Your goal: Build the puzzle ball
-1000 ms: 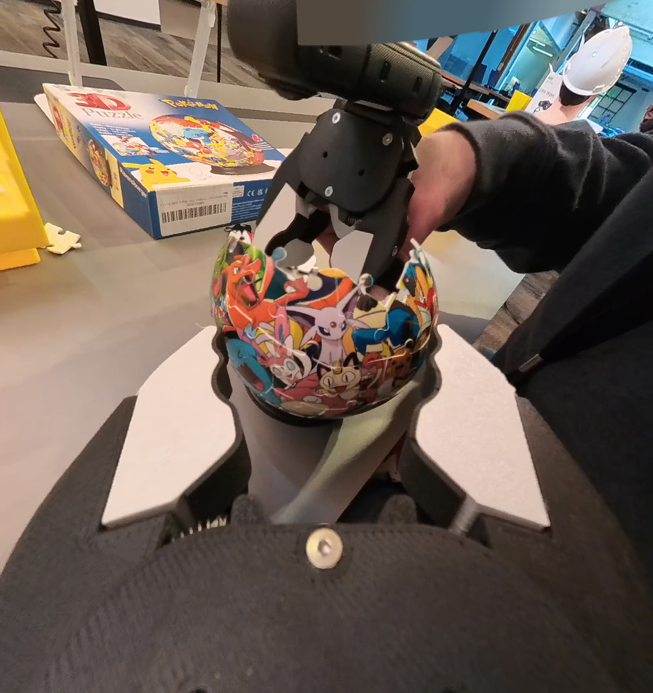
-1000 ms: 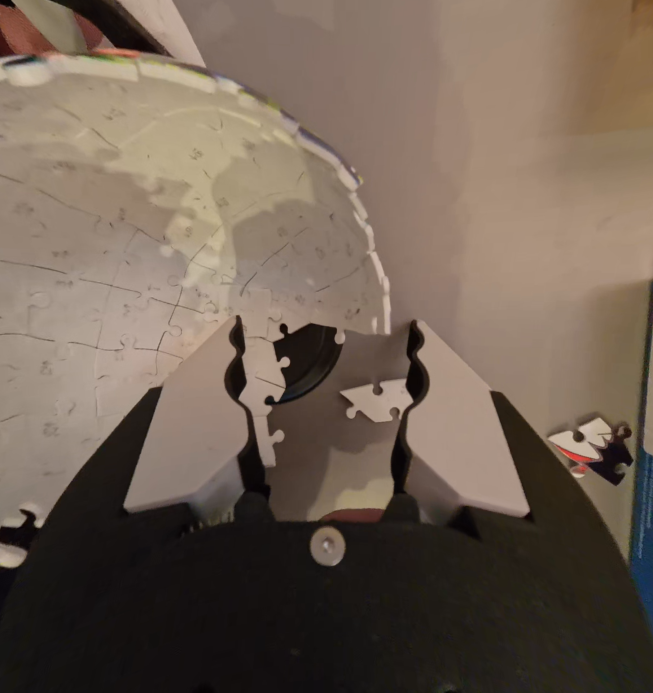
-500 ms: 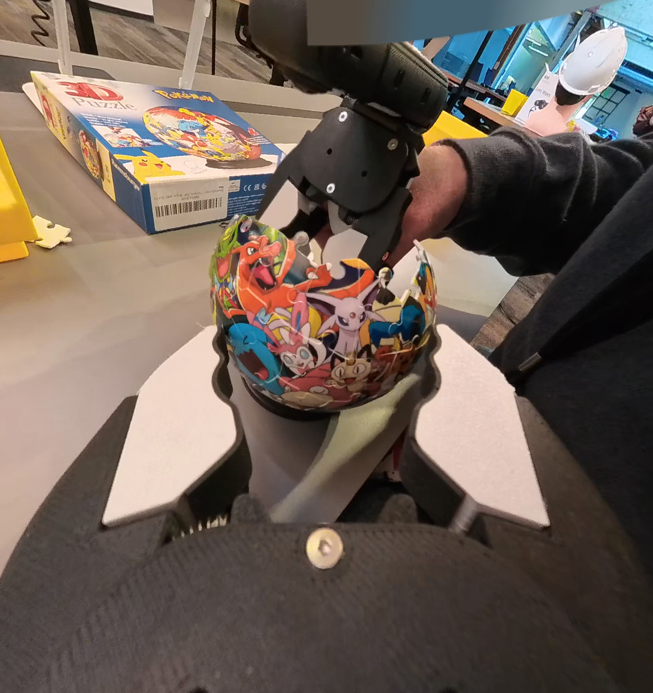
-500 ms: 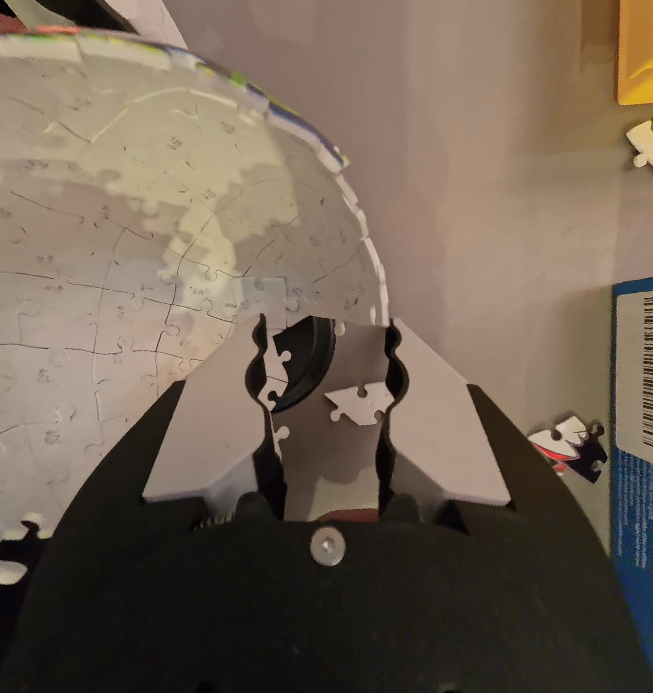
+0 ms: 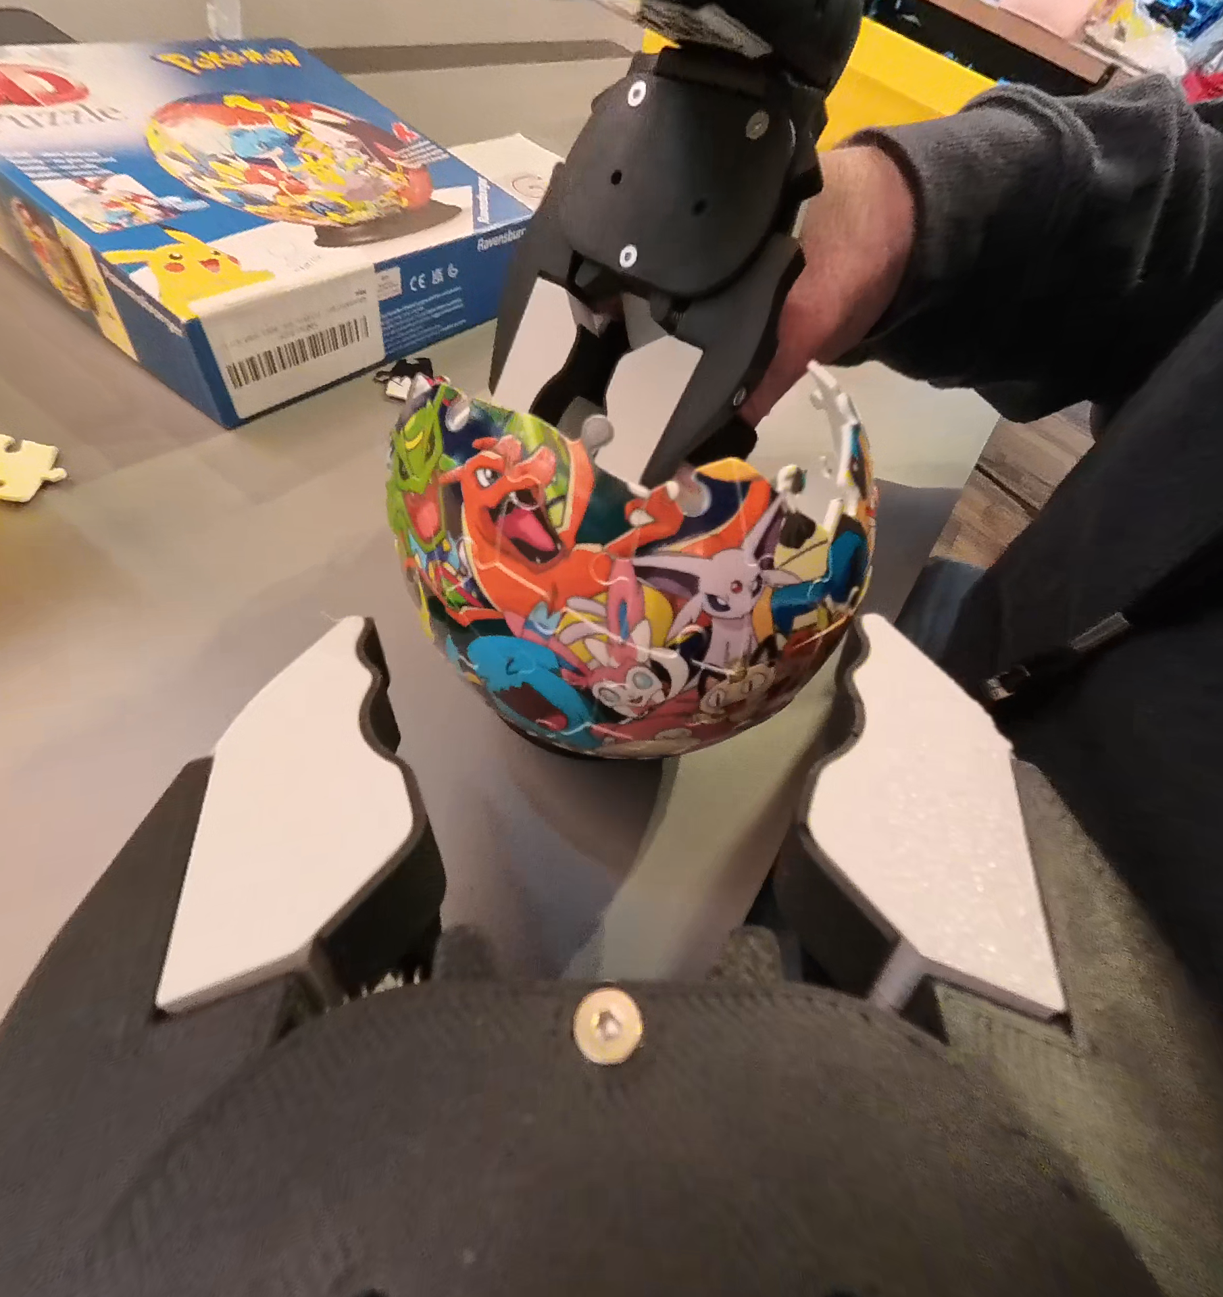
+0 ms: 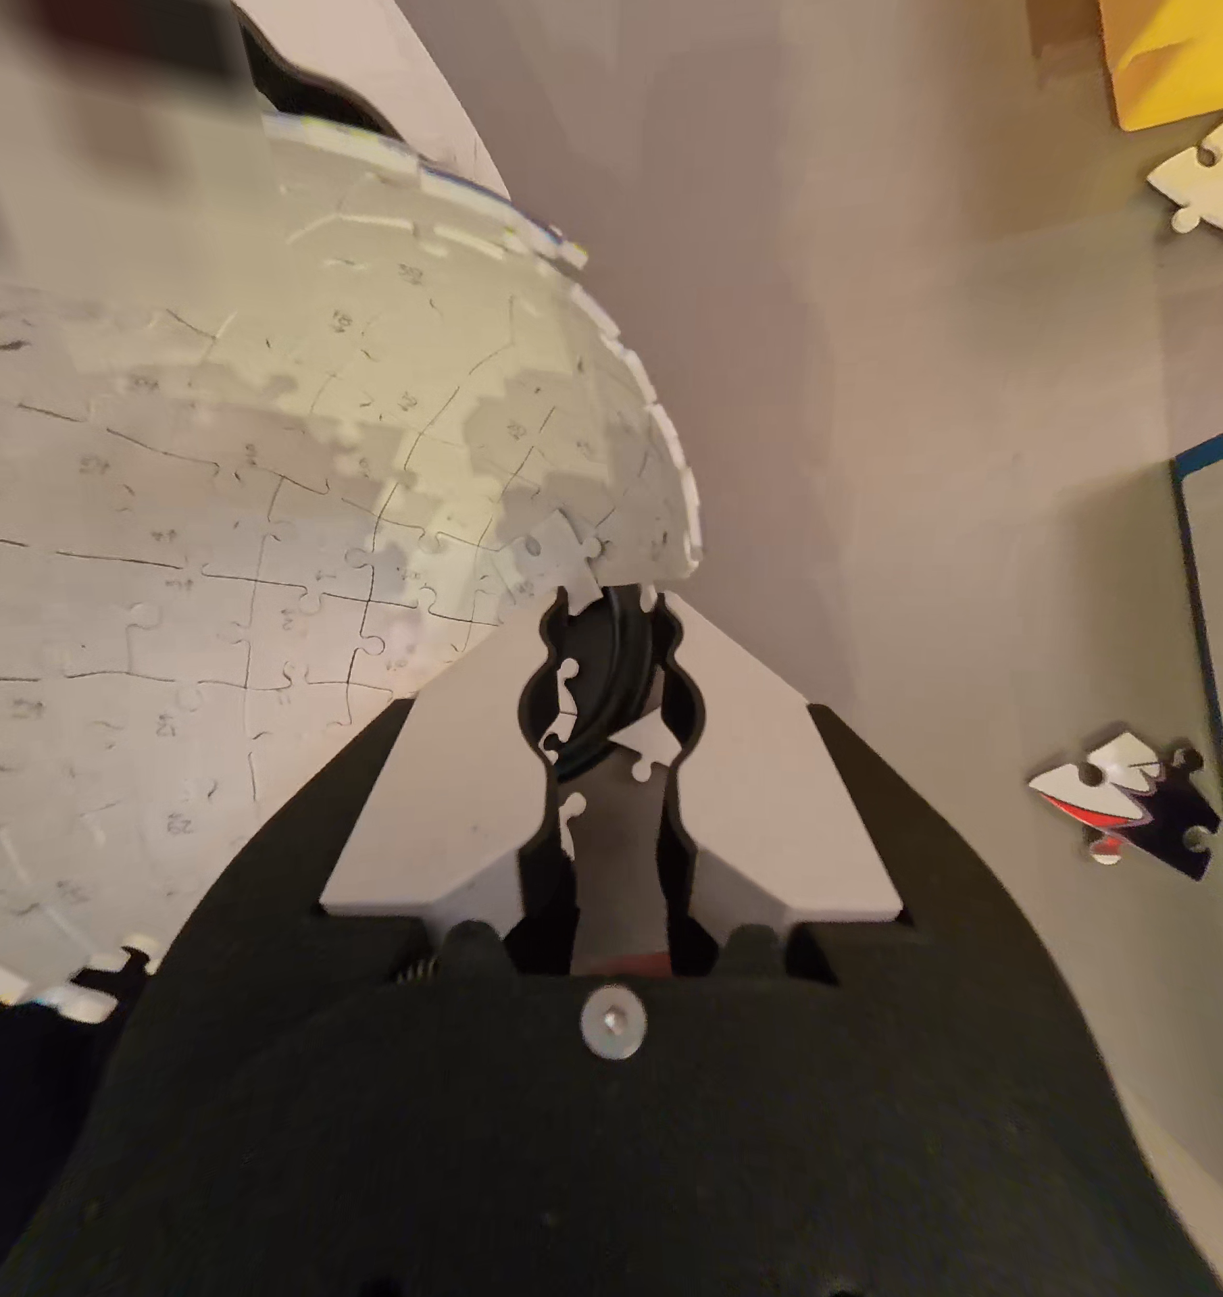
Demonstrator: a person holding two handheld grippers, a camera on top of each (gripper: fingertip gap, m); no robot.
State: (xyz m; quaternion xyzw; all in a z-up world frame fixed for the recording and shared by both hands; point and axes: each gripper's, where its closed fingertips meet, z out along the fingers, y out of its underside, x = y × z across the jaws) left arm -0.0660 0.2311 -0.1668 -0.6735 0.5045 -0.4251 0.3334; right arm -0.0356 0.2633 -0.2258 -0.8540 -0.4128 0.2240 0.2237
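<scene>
Meanwhile, the half-built puzzle ball (image 5: 637,589) sat on the grey table (image 5: 173,596), ringed by loose pieces and its box.

Going left to right in the left wrist view: a pale loose piece (image 5: 8,464) lay by something yellow at the far left edge, then came the blue puzzle box (image 5: 194,203), flat and well apart from the ball, then a dark piece (image 5: 401,372) just behind the ball's rim. The left gripper (image 5: 612,653) stood spread wide, holding nothing, the ball just beyond its tips. The right gripper (image 5: 598,449) reached down into the open shell and hid part of the rim; its fingers were nearly pressed together around a small white piece (image 6: 647,747), though actual contact was unclear. A person's dark sleeve (image 5: 1058,231) filled the right side.
</scene>
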